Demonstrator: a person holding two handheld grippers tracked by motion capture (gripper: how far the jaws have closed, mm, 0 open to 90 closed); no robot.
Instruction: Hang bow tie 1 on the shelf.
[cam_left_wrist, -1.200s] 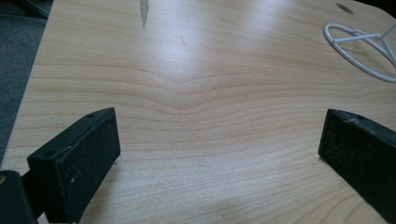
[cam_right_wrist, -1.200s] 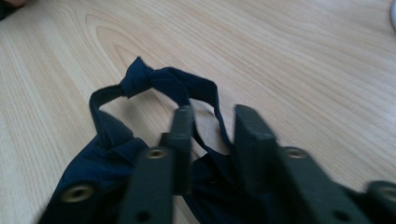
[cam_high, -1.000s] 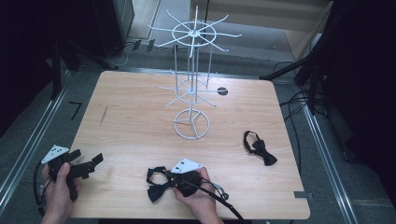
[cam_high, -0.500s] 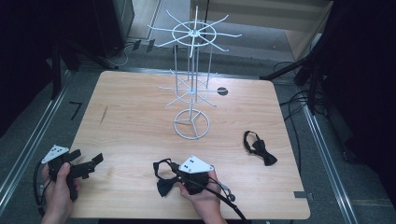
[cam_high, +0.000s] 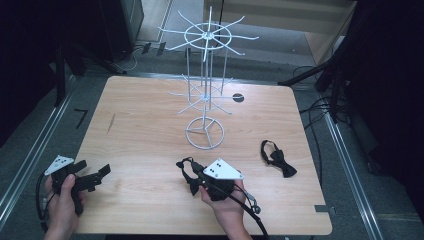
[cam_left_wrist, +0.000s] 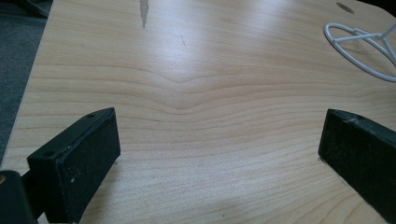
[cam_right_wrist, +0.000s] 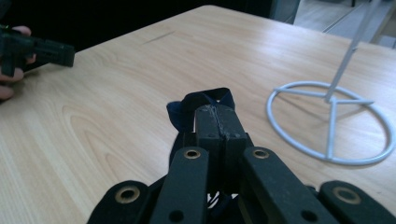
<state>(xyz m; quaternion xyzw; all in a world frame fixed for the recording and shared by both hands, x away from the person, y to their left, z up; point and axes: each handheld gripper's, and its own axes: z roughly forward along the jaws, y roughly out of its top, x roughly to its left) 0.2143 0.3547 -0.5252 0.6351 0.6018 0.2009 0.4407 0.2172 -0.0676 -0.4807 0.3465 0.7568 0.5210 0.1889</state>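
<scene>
- My right gripper (cam_high: 196, 176) is clamped on a black bow tie (cam_high: 189, 176), lifted just off the table (cam_high: 150, 130) at the 6 o'clock edge.
- My left gripper (cam_high: 97, 175) rests wide and empty at 8 o'clock.
- Hanging it on the white wire rack (cam_high: 205, 100), toward 12 o'clock, is not yet done.
- A second bow tie (cam_high: 278, 158) waits at 4 o'clock.

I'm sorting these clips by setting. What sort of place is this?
Probably a lab or workshop set up for recording, not a shop: a bare wooden table on a grey floor, an empty white wire display rack, loose cables beside it, and dark surroundings.
</scene>
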